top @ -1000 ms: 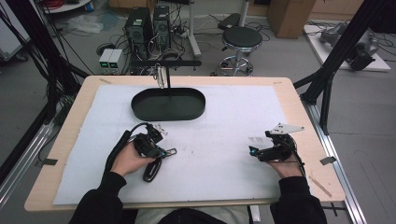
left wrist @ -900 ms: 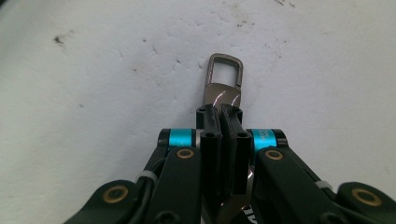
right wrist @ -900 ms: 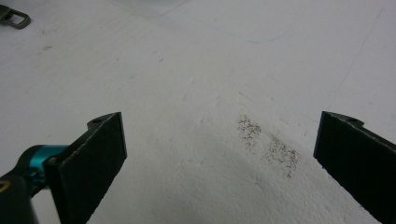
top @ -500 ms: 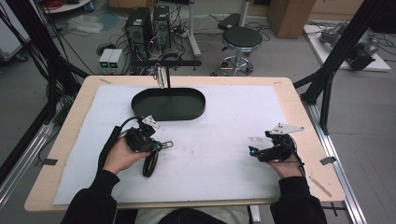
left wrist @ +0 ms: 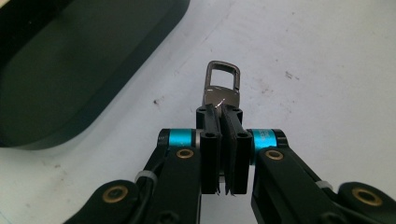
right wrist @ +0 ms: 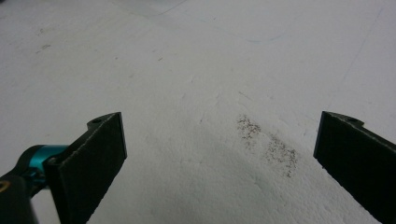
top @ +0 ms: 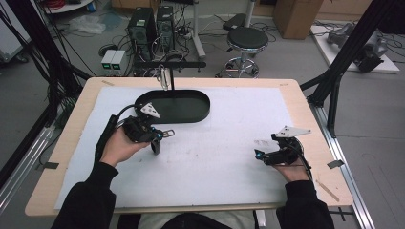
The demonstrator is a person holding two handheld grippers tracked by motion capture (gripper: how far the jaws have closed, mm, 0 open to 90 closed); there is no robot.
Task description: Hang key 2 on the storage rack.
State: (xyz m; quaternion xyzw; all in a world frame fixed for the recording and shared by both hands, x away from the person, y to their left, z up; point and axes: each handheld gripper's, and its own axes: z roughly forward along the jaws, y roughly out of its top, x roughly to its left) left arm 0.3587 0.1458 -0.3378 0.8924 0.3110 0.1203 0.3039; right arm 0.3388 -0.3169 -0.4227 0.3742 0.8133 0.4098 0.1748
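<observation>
Carrying step: the left hand-held gripper (left wrist: 219,114) pinches a metal key clip (left wrist: 222,86) above the worktop (top: 229,143). Next, hang it on the stand's bar (top: 169,64) over the black tray (top: 191,112). The right hand-held gripper (right wrist: 219,140) rests wide open.

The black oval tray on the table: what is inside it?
The black oval tray looks empty; its dark floor shows bare. The left gripper and its grey plate cover the near-left edge, so that corner cannot be checked.
</observation>
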